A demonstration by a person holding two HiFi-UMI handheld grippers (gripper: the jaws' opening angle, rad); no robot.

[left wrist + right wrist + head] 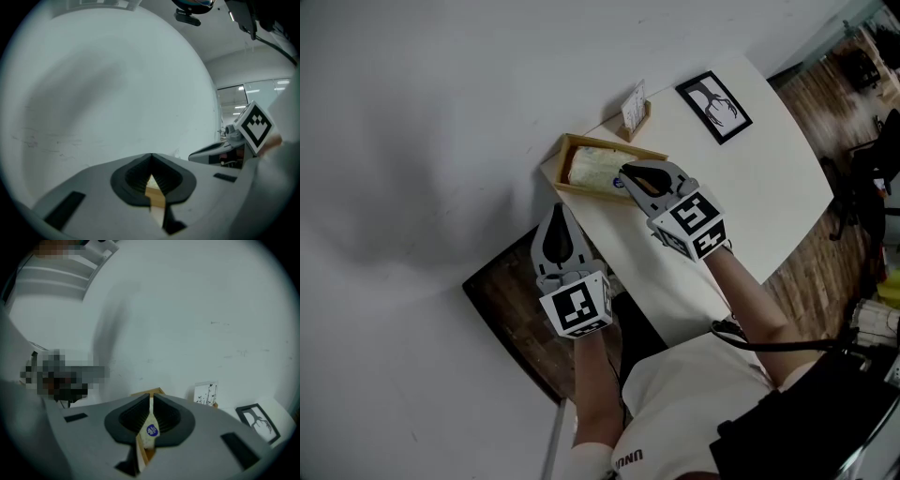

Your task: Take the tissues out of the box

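The tissue pack (592, 169) was lying inside the wooden box (614, 147) on the table (750, 178), nothing taken out yet. The left tongs (560, 210) and right tongs (625, 173) were held together and empty, the right just over the pack.

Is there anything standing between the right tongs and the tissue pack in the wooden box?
Nothing visible does. The right tongs, shut, point straight at the tissue pack, which lies uncovered in the open-topped wooden box. The card holder and the framed picture stand beyond the box, out of the way.
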